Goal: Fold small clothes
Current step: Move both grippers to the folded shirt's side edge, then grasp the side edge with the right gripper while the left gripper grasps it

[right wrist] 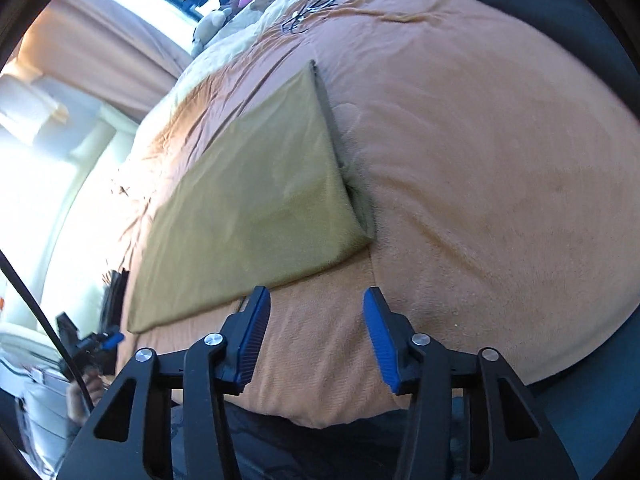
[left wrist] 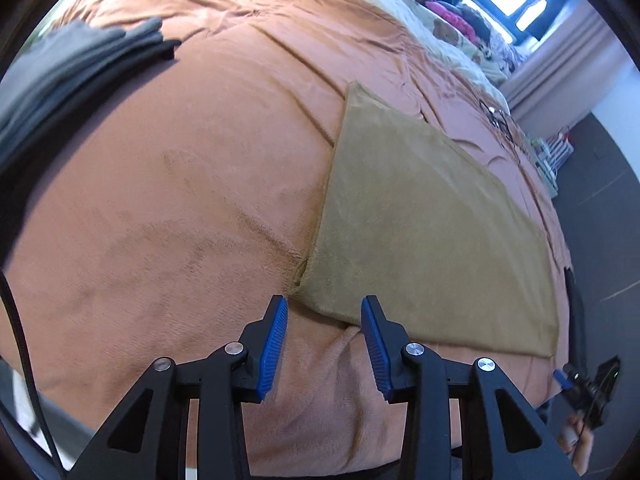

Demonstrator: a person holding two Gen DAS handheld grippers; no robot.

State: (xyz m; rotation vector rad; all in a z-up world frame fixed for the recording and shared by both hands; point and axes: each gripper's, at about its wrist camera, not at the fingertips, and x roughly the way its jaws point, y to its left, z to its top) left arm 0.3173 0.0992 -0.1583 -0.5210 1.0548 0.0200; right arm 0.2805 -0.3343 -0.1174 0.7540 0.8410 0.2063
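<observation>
An olive-tan folded cloth (left wrist: 424, 224) lies flat on the orange bed cover (left wrist: 180, 200). My left gripper (left wrist: 324, 308) is open and empty, its blue-padded fingers just short of the cloth's near left corner. In the right wrist view the same cloth (right wrist: 256, 208) lies ahead and to the left, its doubled edge facing right. My right gripper (right wrist: 316, 300) is open and empty, just short of the cloth's near edge, over the bed cover (right wrist: 500, 184). The right gripper also shows small at the lower right of the left wrist view (left wrist: 588, 384).
A pile of grey clothes (left wrist: 68, 72) lies at the far left of the bed. Soft toys and pink items (left wrist: 452, 16) sit at the bed's head by a bright window. A dark floor (left wrist: 600, 220) runs along the right of the bed.
</observation>
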